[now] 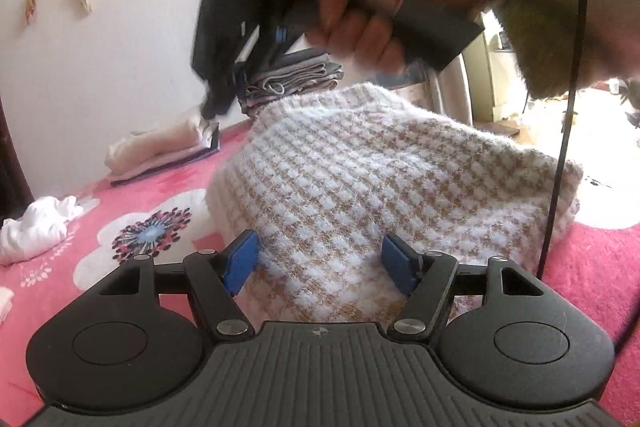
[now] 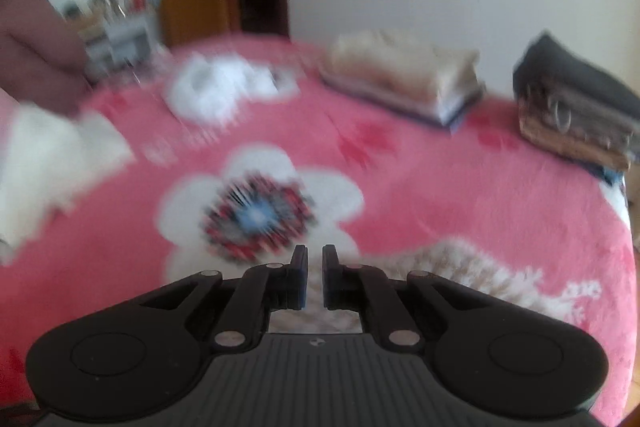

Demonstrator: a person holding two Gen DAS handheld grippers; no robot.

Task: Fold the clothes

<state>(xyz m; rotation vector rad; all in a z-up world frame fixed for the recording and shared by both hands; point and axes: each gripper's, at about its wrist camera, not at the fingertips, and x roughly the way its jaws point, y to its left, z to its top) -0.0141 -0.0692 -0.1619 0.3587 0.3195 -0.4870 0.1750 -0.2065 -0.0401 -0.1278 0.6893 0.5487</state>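
Your pink flower blanket (image 2: pixel 460 195) covers the whole bed. The fuzzy checked sweater (image 1: pixel 360 183) lies on it, right in front of you. By the wall sit a grey pile of folded clothes (image 1: pixel 292 79) and a cream pile (image 1: pixel 160 151). Your left gripper (image 1: pixel 320 263) stands wide over the sweater's near edge. Your right gripper (image 2: pixel 315 267) is pinched nearly shut, holding nothing you can see.

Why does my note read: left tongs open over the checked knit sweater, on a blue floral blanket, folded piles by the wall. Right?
One slip: the blanket is pink with white flowers, not blue, as the left wrist view shows. The left tongs do stand open over the checked knit sweater, with folded piles by the wall.
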